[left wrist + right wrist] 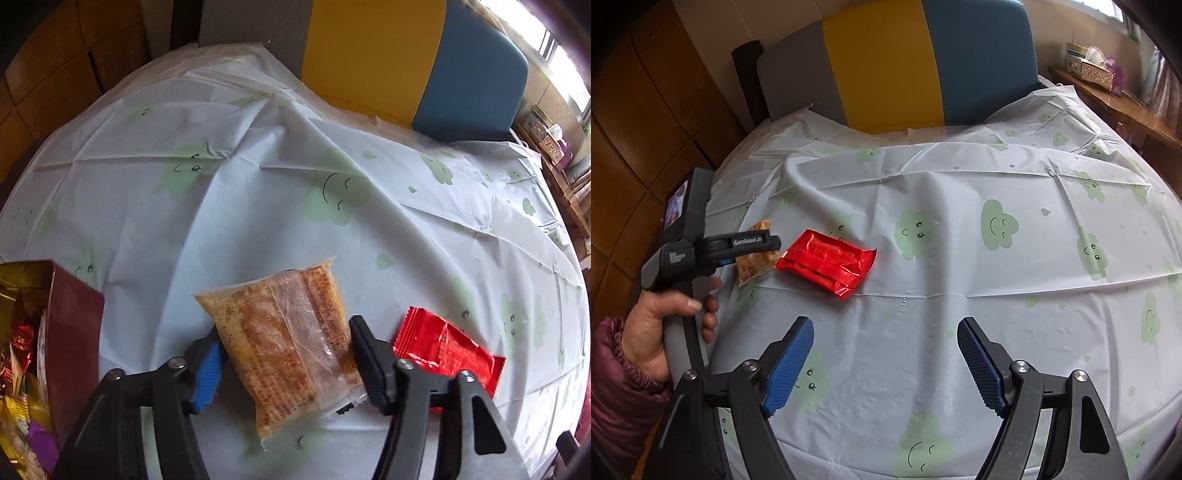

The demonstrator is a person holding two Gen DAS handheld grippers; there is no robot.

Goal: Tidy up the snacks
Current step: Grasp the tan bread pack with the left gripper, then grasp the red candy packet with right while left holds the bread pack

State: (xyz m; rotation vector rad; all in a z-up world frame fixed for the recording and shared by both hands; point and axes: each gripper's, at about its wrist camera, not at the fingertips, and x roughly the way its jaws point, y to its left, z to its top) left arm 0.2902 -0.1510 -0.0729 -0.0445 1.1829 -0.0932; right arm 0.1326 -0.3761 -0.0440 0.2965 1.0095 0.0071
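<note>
Left wrist: clear snack pack [291, 347] gripped between left gripper [286, 354] jaws; right gripper [886, 363] jaws spread, holding nothing.

- tablecloth [960, 258]: thin plastic-looking sheet, matt with slight sheen, creased, printed pale green clouds
- clear snack pack [284, 347]: transparent glossy film, wrinkled; contents look grainy, orange-brown
- red packet [827, 262]: shiny red foil-like wrapper, crimped ends
- left gripper [286, 354] and right gripper [886, 363]: matt black plastic-looking arms, bright metal pins; pads [788, 365] blue, ribbed, rubbery
- box [74, 332]: dull dark-red outer wall, looks like card; glossy wrappers inside
- headboard [886, 62]: grey, yellow, blue panels, smooth matt
- sleeve [617, 398]: quilted maroon fabric, faint sheen
</note>
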